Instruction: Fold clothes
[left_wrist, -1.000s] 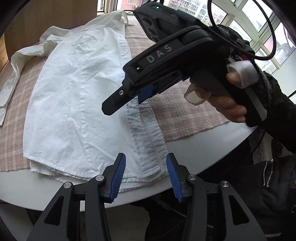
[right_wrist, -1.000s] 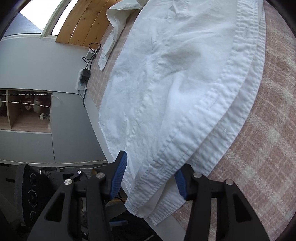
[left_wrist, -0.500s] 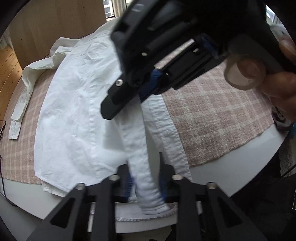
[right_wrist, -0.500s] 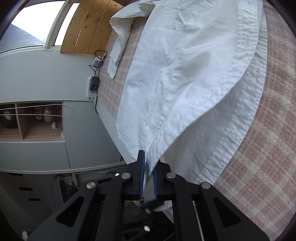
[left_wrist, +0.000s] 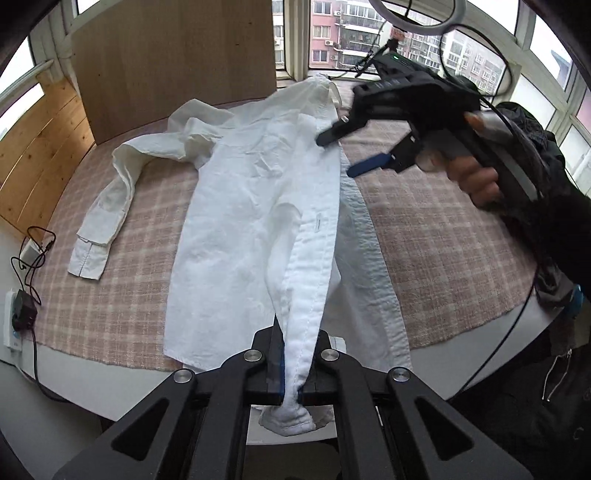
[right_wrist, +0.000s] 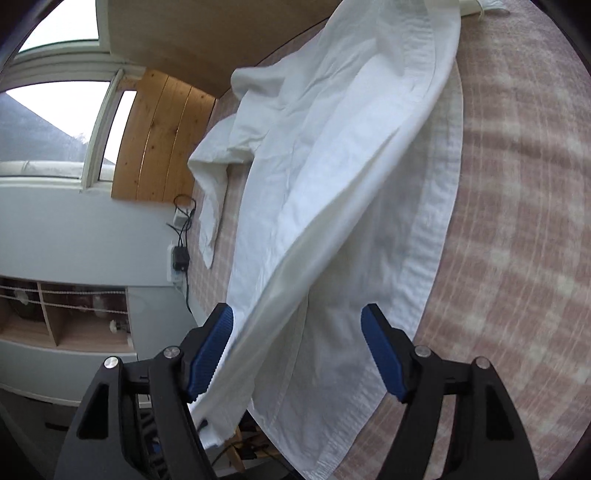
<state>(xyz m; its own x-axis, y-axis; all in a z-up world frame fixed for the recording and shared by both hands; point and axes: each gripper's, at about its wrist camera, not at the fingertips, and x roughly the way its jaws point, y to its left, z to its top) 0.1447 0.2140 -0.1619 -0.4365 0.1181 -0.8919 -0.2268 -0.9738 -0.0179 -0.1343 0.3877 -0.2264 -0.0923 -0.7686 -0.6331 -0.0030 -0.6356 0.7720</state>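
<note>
A white button shirt (left_wrist: 258, 206) lies on a pink checked cloth (left_wrist: 436, 236) over a round table. My left gripper (left_wrist: 291, 373) is shut on the shirt's front placket at the hem and lifts that edge off the cloth. My right gripper (right_wrist: 297, 352) is open, its blue pads either side of the raised shirt edge (right_wrist: 332, 221). In the left wrist view it hovers over the shirt's chest near the collar (left_wrist: 334, 151). One sleeve (left_wrist: 107, 218) trails off to the left.
The table's white rim (left_wrist: 472, 339) runs close to the shirt hem. A power strip with cables (left_wrist: 22, 306) sits at the left edge. A wooden board (left_wrist: 173, 55) stands behind the table. A shelf unit (right_wrist: 62, 314) is beyond the table.
My left gripper has shut on the placket and pulled back, lifting it. My right gripper shut on the shirt edge, then let go, opened and moved up toward the collar.
</note>
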